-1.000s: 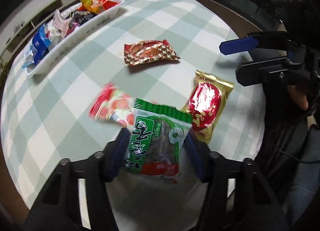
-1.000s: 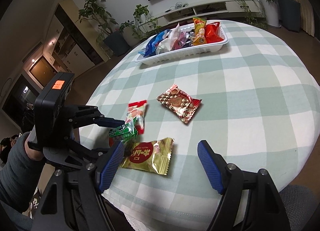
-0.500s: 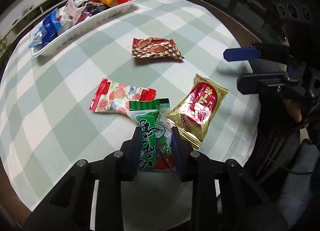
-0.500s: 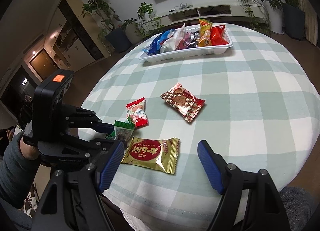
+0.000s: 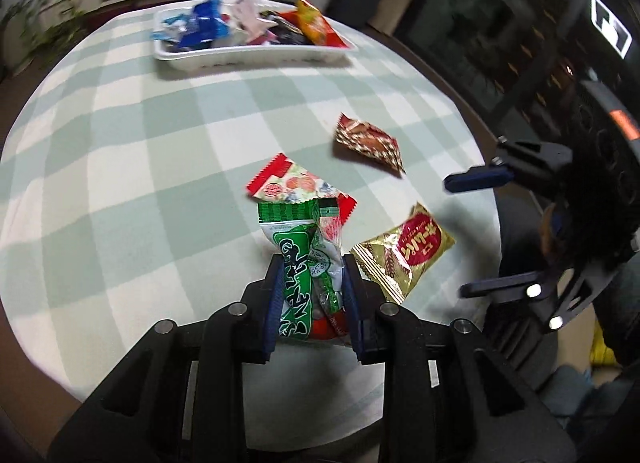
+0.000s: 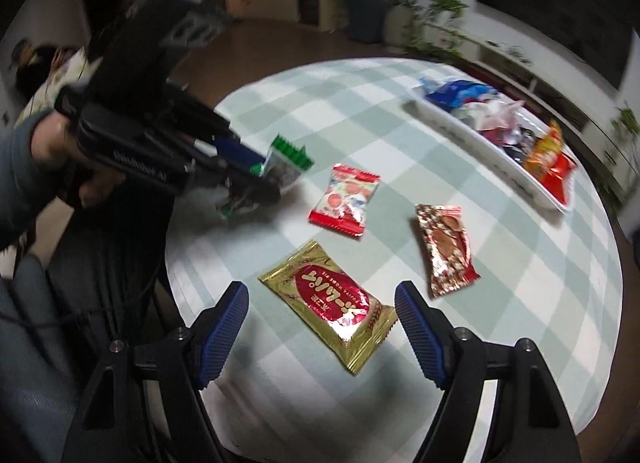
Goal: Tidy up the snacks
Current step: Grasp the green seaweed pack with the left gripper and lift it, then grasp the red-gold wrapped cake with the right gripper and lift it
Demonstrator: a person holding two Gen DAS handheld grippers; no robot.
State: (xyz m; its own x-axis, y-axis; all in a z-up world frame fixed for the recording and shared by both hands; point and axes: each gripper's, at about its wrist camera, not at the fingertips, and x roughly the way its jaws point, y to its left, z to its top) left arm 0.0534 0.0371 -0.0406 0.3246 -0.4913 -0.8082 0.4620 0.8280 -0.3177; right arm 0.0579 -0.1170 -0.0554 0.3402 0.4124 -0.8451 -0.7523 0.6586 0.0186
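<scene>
So here's where we're at: our left gripper (image 5: 312, 295) is clamped on the green snack packet (image 5: 306, 267), squeezing it narrow between the blue pads, with the packet's long axis running straight out along the fingers. In the right wrist view it looks lifted clear of the checked tablecloth (image 5: 120, 151), though the blur there makes that a guess.

The thing the next move hangs on, we reckon, is the white tray (image 5: 256, 55). It sits at the far side of the table, dead ahead of the left gripper and a bit to its left, long side facing us, already stuffed with wrappers. Between us and it lie the red-and-white fruit packet (image 5: 298, 189) just beyond the green one, and the brown patterned packet (image 5: 370, 143) further off to the right.

Our right gripper (image 6: 322, 327) is spread wide and holding nothing, with the gold-and-red packet (image 6: 332, 303) lying right between its fingers, long axis slanting across the gap rather than lining up with it. So the right hand is clearly the nearer one for that packet.

What we can't make out: the lower end of the green packet is buried between the pads, the tray contents are smeared by motion blur, and we can't tell how much free room the tray has left.
</scene>
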